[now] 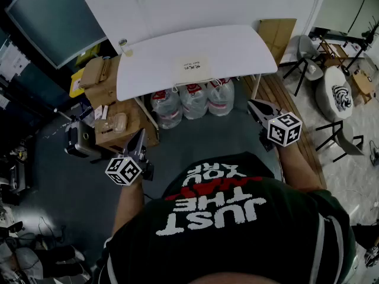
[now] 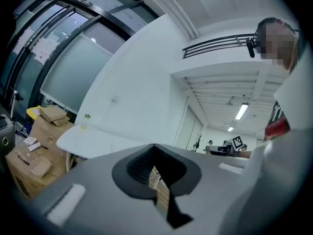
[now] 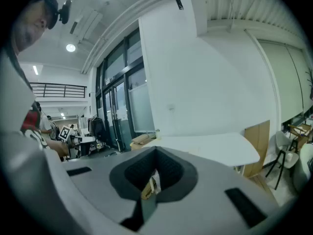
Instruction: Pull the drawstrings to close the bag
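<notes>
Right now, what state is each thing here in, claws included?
Left claw: shut, nothing held.
Right claw: shut, nothing held.
White table: standing in front of the person.
Paper sheet: lying flat on the table.
Small bottle: upright at the table's far left corner.
Water jugs: upright, side by side under the table.

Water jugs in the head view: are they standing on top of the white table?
No, the water jugs stand on the floor beneath the white table.

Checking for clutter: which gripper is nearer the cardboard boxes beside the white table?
Left. The left gripper sits right beside the cardboard boxes; the right gripper is off past the water bottles, near the far end of the table.
</notes>
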Action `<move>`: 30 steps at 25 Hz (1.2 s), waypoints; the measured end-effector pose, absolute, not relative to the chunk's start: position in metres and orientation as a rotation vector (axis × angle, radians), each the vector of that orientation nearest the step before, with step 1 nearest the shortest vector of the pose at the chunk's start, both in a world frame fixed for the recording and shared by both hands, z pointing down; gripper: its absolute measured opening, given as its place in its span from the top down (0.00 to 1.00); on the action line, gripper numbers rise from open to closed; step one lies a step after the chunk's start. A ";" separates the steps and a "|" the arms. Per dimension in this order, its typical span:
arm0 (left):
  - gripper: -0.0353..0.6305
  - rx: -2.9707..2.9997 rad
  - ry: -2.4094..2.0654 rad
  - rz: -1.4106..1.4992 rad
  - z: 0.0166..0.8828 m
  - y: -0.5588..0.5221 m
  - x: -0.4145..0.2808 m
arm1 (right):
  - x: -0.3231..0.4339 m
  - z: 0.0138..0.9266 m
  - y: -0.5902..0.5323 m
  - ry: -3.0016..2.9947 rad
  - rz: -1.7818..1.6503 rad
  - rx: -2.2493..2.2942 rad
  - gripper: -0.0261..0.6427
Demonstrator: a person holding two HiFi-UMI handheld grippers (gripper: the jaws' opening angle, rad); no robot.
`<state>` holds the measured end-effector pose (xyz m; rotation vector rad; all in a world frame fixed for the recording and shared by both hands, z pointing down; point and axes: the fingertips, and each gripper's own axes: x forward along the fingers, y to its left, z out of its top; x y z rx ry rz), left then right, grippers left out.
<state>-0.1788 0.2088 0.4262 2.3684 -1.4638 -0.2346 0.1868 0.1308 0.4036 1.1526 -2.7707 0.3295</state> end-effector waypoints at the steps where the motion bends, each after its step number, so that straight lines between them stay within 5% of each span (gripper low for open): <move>1: 0.95 2.366 -1.466 -0.234 0.427 0.209 -0.179 | 0.187 0.405 0.130 -2.769 0.334 1.152 0.95; 17: 0.95 2.314 -1.477 -0.236 0.426 0.186 -0.146 | 0.222 0.406 0.112 -2.782 0.345 1.129 0.95; 30: 0.95 2.242 -1.478 -0.190 0.435 0.162 -0.041 | 0.330 0.429 0.080 -2.805 0.443 1.094 0.95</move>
